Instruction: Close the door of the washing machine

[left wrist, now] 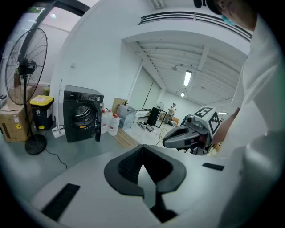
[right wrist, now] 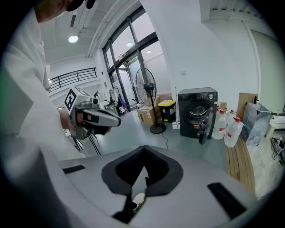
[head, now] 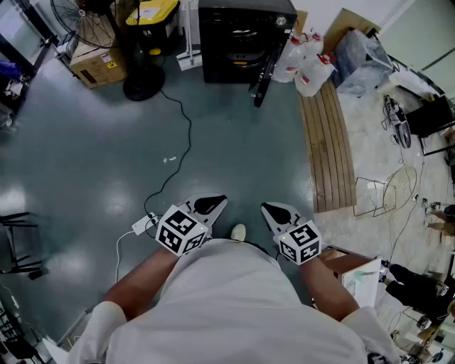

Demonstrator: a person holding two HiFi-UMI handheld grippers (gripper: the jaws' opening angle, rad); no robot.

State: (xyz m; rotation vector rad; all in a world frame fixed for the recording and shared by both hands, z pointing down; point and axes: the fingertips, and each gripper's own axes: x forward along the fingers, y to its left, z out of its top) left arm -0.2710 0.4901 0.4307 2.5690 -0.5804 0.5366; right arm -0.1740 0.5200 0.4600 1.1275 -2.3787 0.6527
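A black front-loading washing machine [head: 242, 35] stands far ahead on the grey floor, its round door [head: 263, 75] swung open toward me on the right side. The left gripper view has the machine [left wrist: 81, 115] and its door [left wrist: 97, 128] at the left; in the right gripper view the machine [right wrist: 197, 110] and door [right wrist: 205, 127] sit right of centre. My left gripper [head: 215, 204] and right gripper [head: 272, 211] are held close to my body, several steps from the machine. Both are shut with nothing between the pads, which meet in each gripper's own view, left [left wrist: 143, 149] and right [right wrist: 144, 149].
A standing fan [head: 142, 78], a cardboard box [head: 98, 64] and a yellow-lidded bin [head: 153, 15] are left of the machine. Plastic jugs [head: 309, 64] and a slatted wooden board [head: 330, 142] lie to its right. A cable [head: 183, 138] runs to a power strip [head: 144, 224].
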